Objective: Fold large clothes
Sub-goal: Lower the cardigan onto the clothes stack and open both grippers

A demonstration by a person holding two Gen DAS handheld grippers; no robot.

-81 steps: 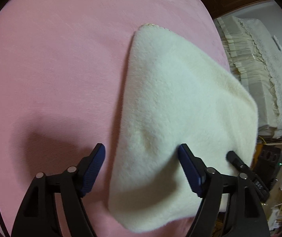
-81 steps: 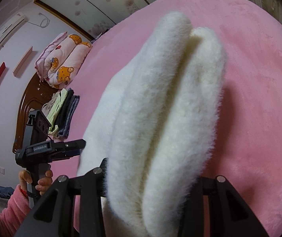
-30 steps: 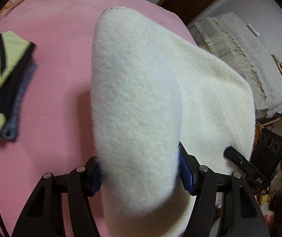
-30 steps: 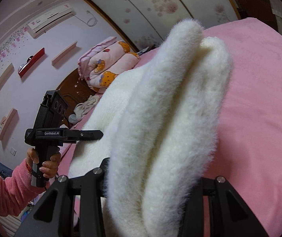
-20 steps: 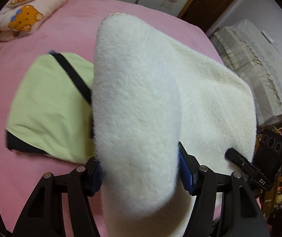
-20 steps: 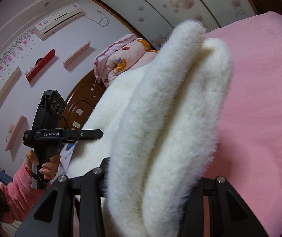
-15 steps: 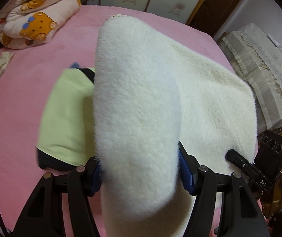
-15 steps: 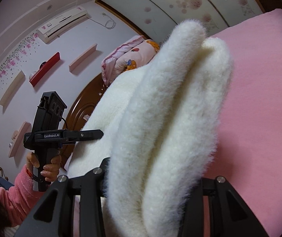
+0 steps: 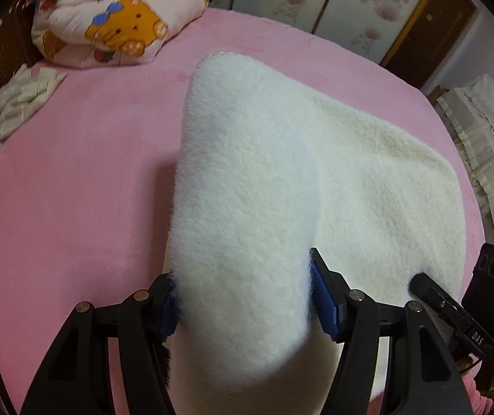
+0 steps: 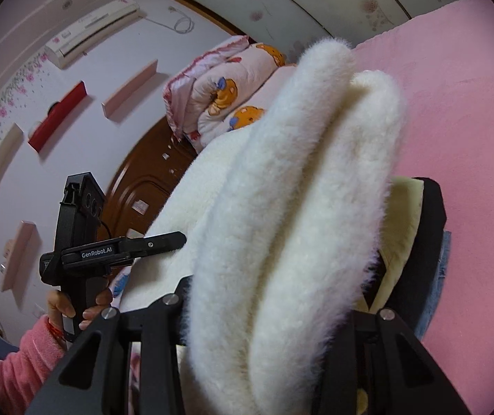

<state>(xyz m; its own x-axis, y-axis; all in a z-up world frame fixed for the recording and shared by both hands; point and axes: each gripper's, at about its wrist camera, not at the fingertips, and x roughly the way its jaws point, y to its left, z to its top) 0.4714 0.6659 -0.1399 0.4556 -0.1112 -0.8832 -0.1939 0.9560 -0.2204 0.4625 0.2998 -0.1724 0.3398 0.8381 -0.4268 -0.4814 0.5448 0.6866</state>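
Left tongs [image 9: 243, 297] clamp one end of the folded fleece [image 9: 368, 190]; right tongs [image 10: 274, 314] clamp the thick doubled edge at the other end, so the bundle hangs between them, above the bed [image 9: 73, 180], likely for carrying to the stack [image 10: 420, 235] beneath the right tongs.

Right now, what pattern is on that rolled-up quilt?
Pink quilt with orange cartoon bears, clearest in the left wrist view.

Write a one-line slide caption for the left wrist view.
Left tool shut on a folded white fleece garment, carried above the pink bed; right tool at lower right.
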